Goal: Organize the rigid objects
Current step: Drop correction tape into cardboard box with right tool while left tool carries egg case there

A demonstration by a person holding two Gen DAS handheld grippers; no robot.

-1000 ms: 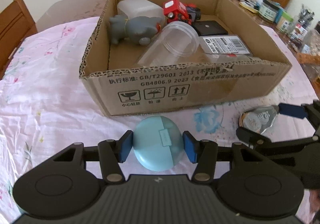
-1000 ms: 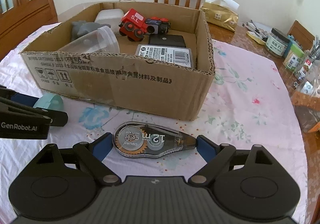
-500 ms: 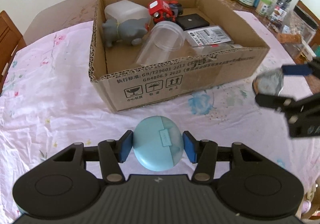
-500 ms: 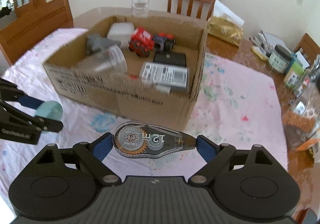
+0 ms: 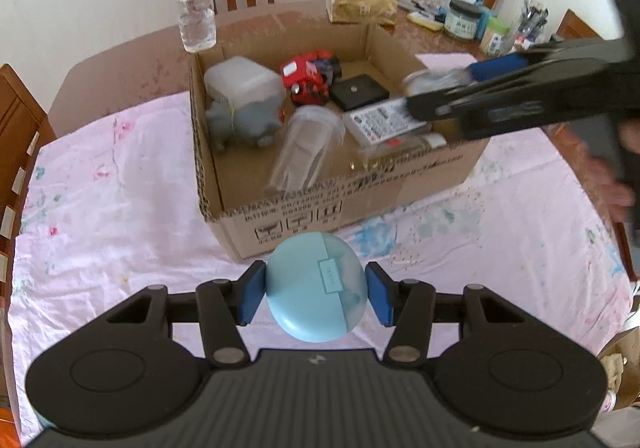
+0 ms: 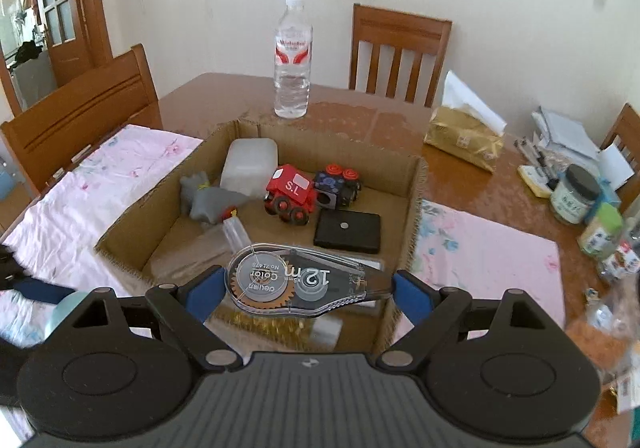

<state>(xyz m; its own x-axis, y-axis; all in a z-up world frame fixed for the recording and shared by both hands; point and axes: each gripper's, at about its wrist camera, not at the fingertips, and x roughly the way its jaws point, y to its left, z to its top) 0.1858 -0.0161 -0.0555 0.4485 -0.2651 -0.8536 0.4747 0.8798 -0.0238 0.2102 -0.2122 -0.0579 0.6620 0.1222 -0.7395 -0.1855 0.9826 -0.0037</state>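
Both grippers hold things near the cardboard box (image 6: pixel 412 208).
The left gripper (image 5: pixel 316 292) is clenched on a light blue round case (image 5: pixel 316 288), in the air before the near wall of the box; the right gripper (image 6: pixel 310 288) grasps a clear correction tape (image 6: pixel 300 280) above the near right part of the box; inside the box lie a white tub (image 6: pixel 250 164), a grey toy animal (image 6: pixel 210 200), a red toy truck (image 6: pixel 290 194), a flat black case (image 6: pixel 347 232), a clear cup (image 5: pixel 304 148) on its side and a labelled flat pack (image 5: pixel 380 120); a water bottle (image 6: pixel 293 60) stands behind the box.
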